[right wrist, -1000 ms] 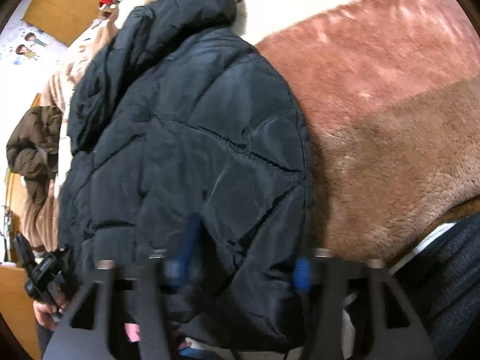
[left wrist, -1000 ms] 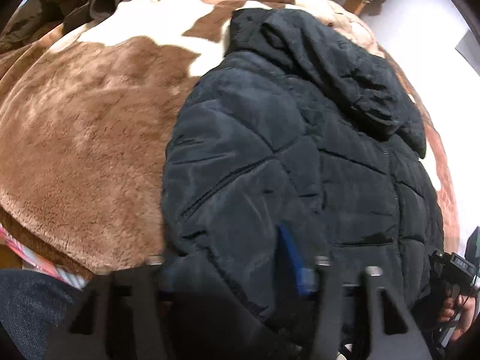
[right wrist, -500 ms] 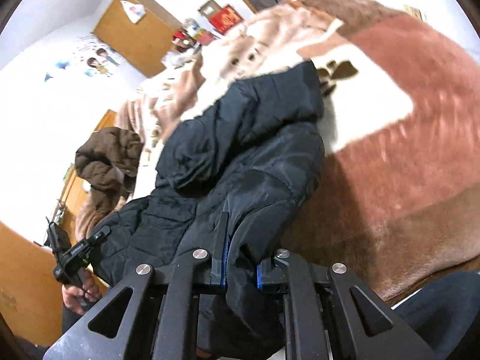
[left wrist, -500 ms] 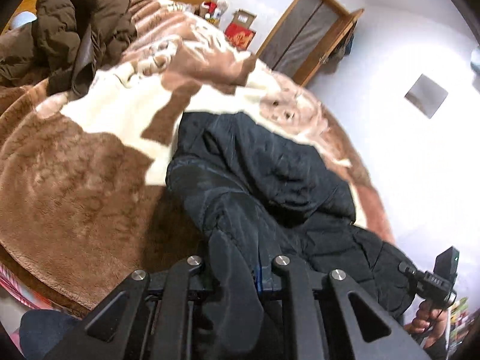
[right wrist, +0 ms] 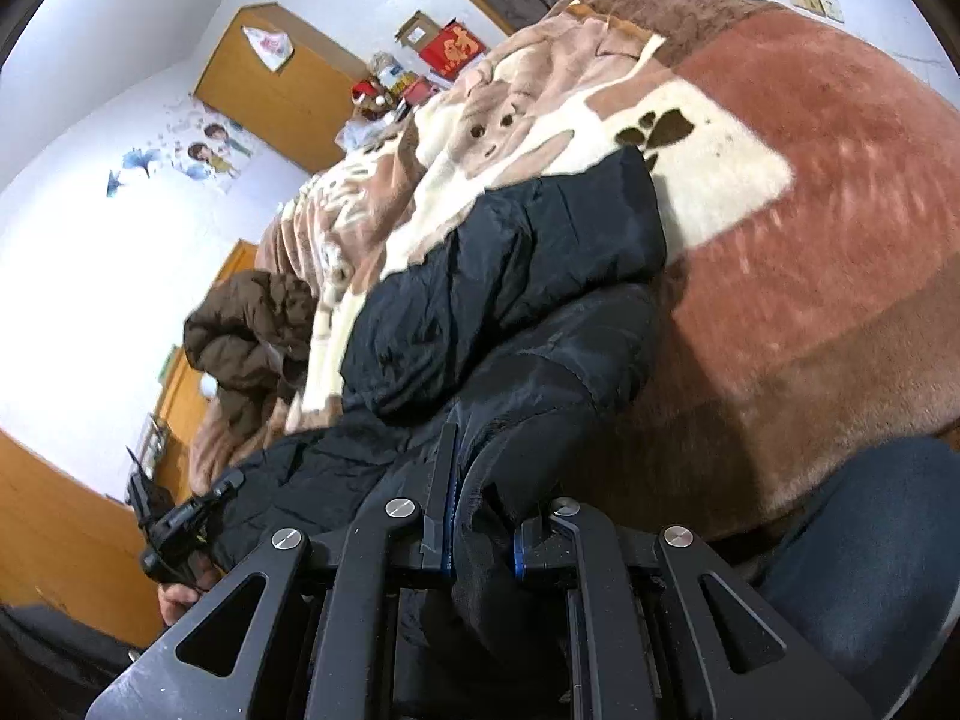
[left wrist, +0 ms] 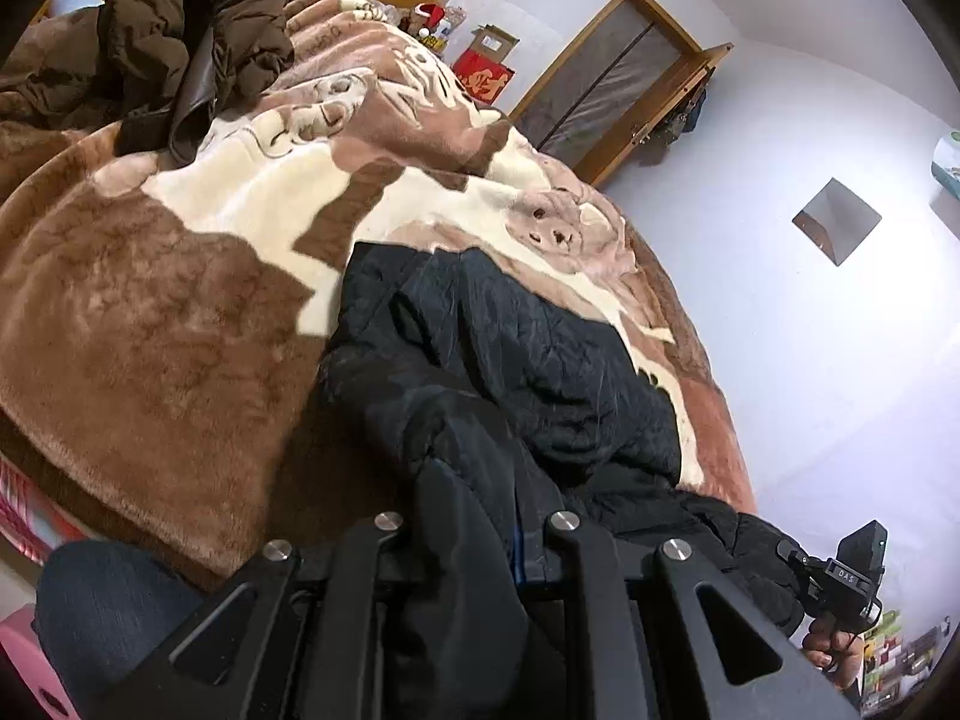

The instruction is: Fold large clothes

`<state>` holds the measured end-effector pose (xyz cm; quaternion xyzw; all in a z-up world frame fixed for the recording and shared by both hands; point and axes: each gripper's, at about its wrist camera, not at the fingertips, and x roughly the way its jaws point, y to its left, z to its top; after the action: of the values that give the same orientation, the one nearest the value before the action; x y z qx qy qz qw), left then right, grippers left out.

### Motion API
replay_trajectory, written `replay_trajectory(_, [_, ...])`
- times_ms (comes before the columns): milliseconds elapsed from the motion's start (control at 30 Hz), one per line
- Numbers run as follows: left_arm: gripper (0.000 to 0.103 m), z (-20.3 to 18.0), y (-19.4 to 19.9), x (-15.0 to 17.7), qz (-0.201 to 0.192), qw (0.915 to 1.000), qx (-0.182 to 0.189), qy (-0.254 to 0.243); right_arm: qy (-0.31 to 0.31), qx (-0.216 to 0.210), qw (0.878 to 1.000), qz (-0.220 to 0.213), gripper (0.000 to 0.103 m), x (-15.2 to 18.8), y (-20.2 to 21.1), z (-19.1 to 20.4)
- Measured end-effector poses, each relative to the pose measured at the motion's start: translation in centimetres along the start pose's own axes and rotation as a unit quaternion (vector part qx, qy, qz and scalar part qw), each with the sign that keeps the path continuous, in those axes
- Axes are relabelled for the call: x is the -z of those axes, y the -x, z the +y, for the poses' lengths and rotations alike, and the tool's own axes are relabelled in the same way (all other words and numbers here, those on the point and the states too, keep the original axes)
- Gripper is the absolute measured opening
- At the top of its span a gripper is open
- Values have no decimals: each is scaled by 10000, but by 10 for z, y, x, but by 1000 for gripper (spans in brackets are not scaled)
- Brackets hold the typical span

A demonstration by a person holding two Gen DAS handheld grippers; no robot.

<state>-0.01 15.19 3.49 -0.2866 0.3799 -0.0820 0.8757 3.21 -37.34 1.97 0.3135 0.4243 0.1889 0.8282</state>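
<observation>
A black padded jacket (left wrist: 516,360) lies on a bed covered by a plush brown, cream and rust blanket (left wrist: 156,324). A second ago the jacket lay flat and filled both views; now its near hem is raised off the blanket, and both views take in the room beyond the bed.

The left tool (left wrist: 474,540) is pressed together on a fold of the jacket's hem, where a second ago its fingers stood apart around the cloth. The right tool (right wrist: 480,534) likewise pinches a fold of the hem between blue-edged pads; it too was spread a second ago. The far part of the jacket, with its hood (right wrist: 540,240), rests on the blanket.

In the left wrist view the other hand (left wrist: 834,654) shows at lower right, holding a black handle marked "DAS". In the right wrist view the opposite hand (right wrist: 180,594) shows at lower left.

A crumpled brown jacket (left wrist: 192,30) lies at the far side of the bed. Beyond it stand a red box with gold characters (right wrist: 451,48), too small to read, and an open cardboard box (left wrist: 492,45); what it holds cannot be seen. Cartoon stickers (right wrist: 204,153) dot the white wall. The person's dark trouser leg (right wrist: 870,552) sits at the bed's edge.
</observation>
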Motion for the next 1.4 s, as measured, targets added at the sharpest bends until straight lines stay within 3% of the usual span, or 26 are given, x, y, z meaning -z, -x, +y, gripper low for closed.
replay_trajectory(133, [16, -4, -10, -23, -92, 9999, 52, 9, -45, -125, 9998, -175, 13, -28, -7, 2])
replay_trajectory(367, [17, -5, -51, -88, -216, 9994, 87, 263, -316, -204, 9986, -361, 13, -108, -46, 6])
replay_trajectory(600, [18, 8, -143, -150, 128, 9983, -291, 479, -726, 175, 9972, 79, 17, -183, -132, -13])
replay_trajectory(733, [22, 29, -211, -161, 550, 9938, -610, 746, -1136, 400, 9921, 362, 22, -200, -187, -48])
replay_trajectory(867, [24, 45, -253, -155, 751, 9907, -728, 872, -1463, 313, 9875, 506, 27, -198, -215, -74])
replay_trajectory(967, [26, 49, -257, -153, 729, 9914, -612, 894, -1652, 24, 9851, 484, 33, -198, -212, -82])
replay_trajectory(1033, [28, 49, -255, -155, 774, 9915, -534, 903, -1730, -218, 9837, 433, 42, -200, -201, -80])
replay_trajectory(1067, [31, 48, -253, -157, 786, 9915, -489, 910, -1749, -406, 9832, 340, 52, -203, -191, -77])
replay_trajectory(1133, [40, 46, -244, -162, 742, 9919, -308, 988, -1746, -641, 9825, 64, 64, -207, -173, -67])
replay_trajectory(1200, [60, 43, -232, -168, 596, 9917, -24, 1139, -1661, -802, 9825, -271, 66, -210, -149, -57])
replay_trajectory(1267, [65, 39, -216, -176, 349, 9915, 172, 1239, -1447, -667, 9855, -587, 66, -208, -133, -44])
replay_trajectory(1400, [68, 30, -193, -185, 34, 9916, 245, 1268, -397, 30, 9951, -900, 66, -199, -123, -8])
